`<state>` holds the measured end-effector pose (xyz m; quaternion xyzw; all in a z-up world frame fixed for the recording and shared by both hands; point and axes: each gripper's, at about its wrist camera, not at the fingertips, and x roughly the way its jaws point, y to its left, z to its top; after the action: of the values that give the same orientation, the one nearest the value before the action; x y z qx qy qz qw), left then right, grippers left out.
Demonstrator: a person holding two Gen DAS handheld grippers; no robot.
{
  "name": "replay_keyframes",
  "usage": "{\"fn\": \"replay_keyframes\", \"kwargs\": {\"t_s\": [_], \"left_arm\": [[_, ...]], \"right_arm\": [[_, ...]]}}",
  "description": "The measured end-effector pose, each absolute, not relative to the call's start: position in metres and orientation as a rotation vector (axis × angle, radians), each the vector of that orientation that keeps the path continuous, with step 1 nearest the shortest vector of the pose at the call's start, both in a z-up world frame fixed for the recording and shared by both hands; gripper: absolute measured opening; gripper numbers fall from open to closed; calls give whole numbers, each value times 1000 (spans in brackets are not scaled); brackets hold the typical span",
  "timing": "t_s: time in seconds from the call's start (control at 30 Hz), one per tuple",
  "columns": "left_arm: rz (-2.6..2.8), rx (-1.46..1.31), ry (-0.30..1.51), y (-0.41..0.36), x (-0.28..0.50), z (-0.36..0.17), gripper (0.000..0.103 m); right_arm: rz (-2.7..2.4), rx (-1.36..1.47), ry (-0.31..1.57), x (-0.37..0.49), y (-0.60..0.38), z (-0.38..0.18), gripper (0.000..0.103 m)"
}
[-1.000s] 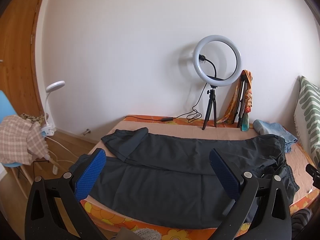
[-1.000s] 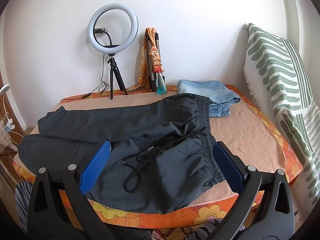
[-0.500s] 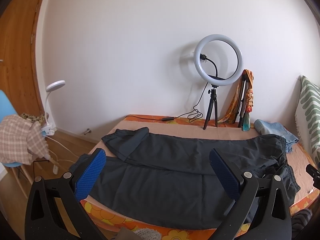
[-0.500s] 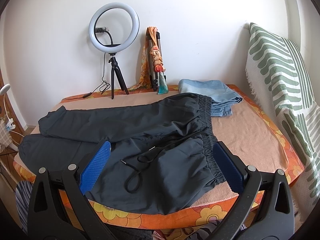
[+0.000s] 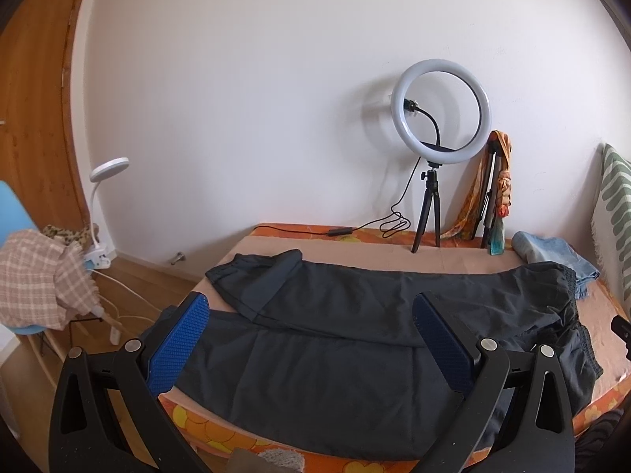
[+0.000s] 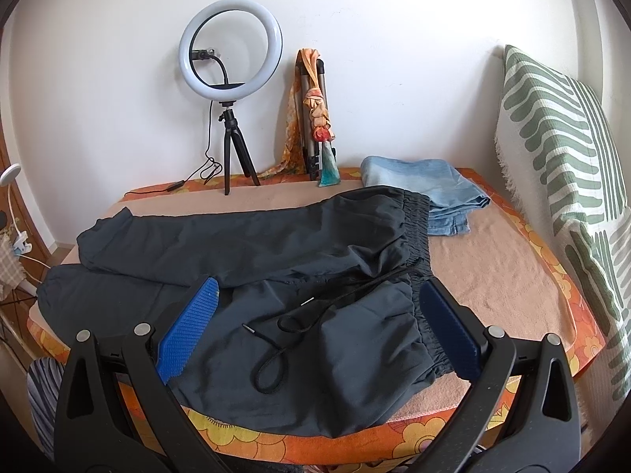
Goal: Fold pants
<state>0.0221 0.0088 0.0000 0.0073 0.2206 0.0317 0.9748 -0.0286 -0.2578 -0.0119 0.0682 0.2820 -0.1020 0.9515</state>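
Observation:
Dark grey pants [image 5: 355, 315] lie spread flat across a table, legs to the left, elastic waistband to the right; in the right wrist view the pants [image 6: 276, 244] show a loose black drawstring [image 6: 284, 327]. The far leg's cuff [image 5: 256, 280] is folded over. My left gripper [image 5: 311, 339] is open and empty, held above the near leg. My right gripper [image 6: 319, 331] is open and empty, held above the waist end near the drawstring.
A ring light on a tripod [image 5: 437, 149] and a folded tripod with an orange scarf [image 6: 315, 118] stand at the back. Folded blue jeans [image 6: 426, 189] lie behind the waistband. A green striped cushion [image 6: 572, 157] leans at the right. A chair with plaid cloth [image 5: 39, 276] stands left.
Both grippers have drifted slightly; the views shift a little. The pants have not moved and both grippers stay open.

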Motion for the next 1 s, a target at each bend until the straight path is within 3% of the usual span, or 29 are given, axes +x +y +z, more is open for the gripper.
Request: {"fn": "replay_keyframes", "kwargs": {"t_s": [0.53, 1.0], "left_arm": [[68, -51, 514, 109, 93, -13, 103], [70, -95, 710, 182, 237, -55, 100]], "right_arm": [[-59, 66, 585, 55, -240, 8, 103], [76, -31, 689, 188, -221, -10, 103]]}}
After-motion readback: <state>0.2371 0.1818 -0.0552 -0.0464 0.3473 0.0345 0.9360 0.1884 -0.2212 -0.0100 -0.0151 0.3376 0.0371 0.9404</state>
